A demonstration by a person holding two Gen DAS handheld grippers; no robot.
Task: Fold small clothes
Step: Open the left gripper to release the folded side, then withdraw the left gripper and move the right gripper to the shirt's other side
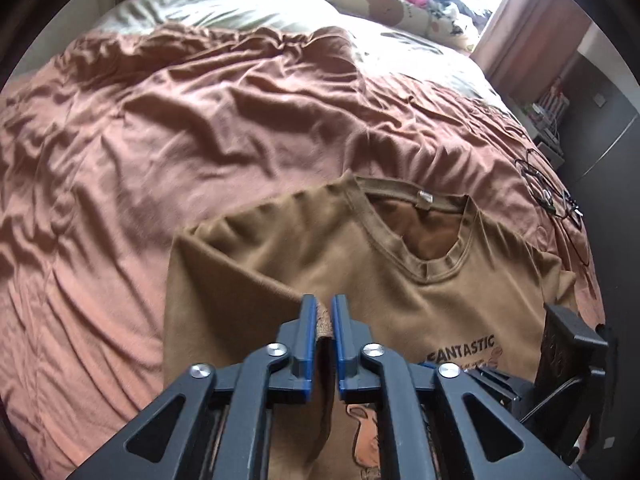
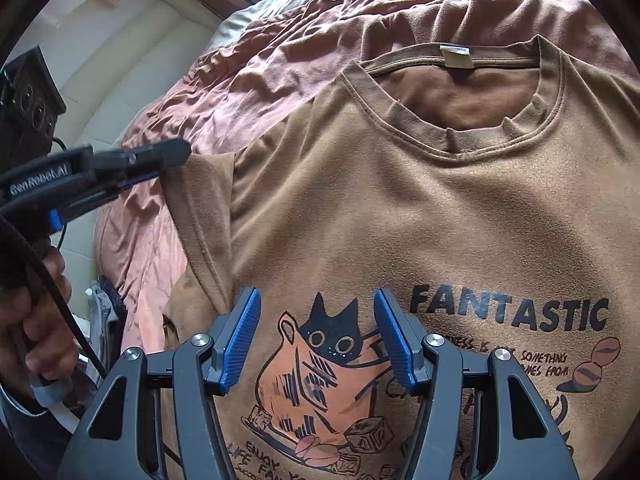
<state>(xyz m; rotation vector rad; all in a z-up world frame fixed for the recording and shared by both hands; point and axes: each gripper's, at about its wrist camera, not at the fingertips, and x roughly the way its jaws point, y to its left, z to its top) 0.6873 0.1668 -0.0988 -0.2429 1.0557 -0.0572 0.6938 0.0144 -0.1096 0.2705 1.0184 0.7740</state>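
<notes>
From the left wrist, the left tool [image 1: 322,316] pinches a folded sleeve edge of the brown cotton T-shirt with a cartoon print [image 1: 420,280], its blue pads nearly together on the cloth. The shirt lies face up on the bed's rumpled rust-brown cover [image 1: 180,120], near the bed's right edge.

From the right wrist, the right tool [image 2: 318,320] hovers half open and empty over the cat print. The left tool [image 2: 176,156] grips the sleeve.

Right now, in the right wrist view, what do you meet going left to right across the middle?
Left gripper pinching the sleeve → neckline of the T-shirt.
</notes>
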